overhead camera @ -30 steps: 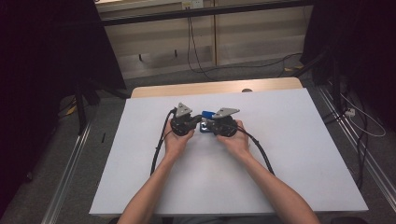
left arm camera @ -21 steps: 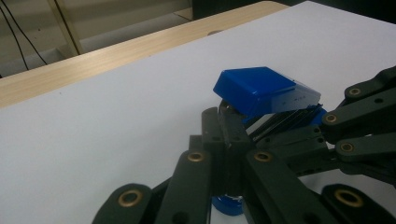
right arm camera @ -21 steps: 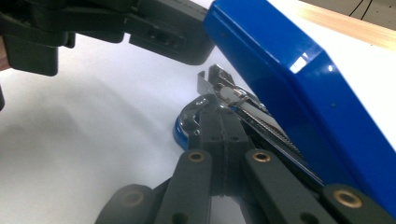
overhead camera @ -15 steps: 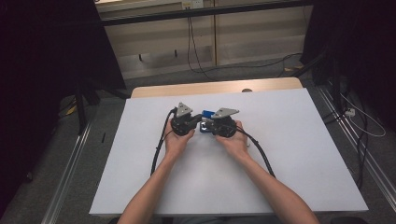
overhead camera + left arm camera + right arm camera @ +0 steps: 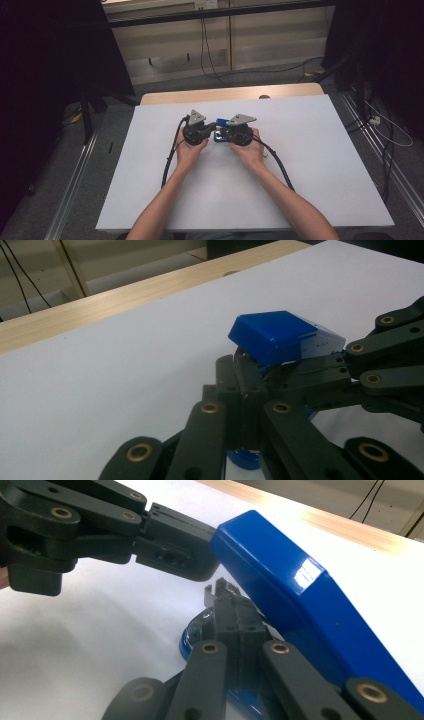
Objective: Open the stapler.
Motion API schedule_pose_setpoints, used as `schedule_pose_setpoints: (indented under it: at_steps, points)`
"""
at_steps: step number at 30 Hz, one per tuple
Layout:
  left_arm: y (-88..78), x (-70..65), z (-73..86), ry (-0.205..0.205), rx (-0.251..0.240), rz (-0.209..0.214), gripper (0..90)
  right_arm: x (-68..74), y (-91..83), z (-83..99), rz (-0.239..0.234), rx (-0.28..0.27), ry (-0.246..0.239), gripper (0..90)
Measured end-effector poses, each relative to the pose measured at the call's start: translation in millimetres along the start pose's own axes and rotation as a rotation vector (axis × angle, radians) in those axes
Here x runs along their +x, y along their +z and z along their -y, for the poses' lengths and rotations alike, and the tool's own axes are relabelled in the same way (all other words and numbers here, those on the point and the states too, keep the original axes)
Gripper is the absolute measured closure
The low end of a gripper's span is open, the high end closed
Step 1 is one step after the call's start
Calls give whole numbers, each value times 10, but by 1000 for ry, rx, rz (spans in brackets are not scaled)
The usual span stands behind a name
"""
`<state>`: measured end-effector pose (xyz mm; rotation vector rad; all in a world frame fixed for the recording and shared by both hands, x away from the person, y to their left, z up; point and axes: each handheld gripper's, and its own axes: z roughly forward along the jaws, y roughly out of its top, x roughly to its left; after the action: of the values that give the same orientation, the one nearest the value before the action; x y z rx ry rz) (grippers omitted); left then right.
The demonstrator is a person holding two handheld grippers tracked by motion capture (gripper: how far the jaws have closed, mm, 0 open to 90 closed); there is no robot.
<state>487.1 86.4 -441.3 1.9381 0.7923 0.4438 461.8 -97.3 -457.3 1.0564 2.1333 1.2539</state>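
A blue stapler (image 5: 222, 121) sits mid-table between my two grippers, which meet tip to tip over it. In the left gripper view its blue cover (image 5: 272, 332) is raised above my left gripper (image 5: 240, 365). The left jaws are shut, with a thin metal part of the stapler at their tips. My right gripper (image 5: 270, 377) reaches in from the right under that cover. In the right gripper view my right gripper (image 5: 227, 597) is shut on a small metal part below the cover (image 5: 300, 595). My left gripper (image 5: 200, 555) touches the cover's end. The blue base (image 5: 187, 640) lies on the table.
The white table top (image 5: 300, 165) spreads wide around both hands. A wooden strip (image 5: 230, 93) runs along its far edge. Black cables (image 5: 170, 160) trail from the grippers toward the person. Dark stands and floor cables surround the table.
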Motion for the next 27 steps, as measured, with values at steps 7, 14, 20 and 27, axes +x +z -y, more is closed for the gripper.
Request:
schedule_pose_setpoints:
  at_steps: [7, 14, 20, 27]
  points:
    - [6, 10, 12, -7, 1, 5, 900, 8, -6, -4, 12, -1, -15, 900]
    - [19, -1, 16, -21, -8, 11, 900, 4, -8, -11, 18, -10, -10, 900]
    - [56, -25, 17, -8, -10, 10, 900, -12, -23, -21, 19, -12, -6, 900]
    - [113, -51, 38, -6, -6, 1, 900, -21, -29, -20, 19, -15, -3, 900]
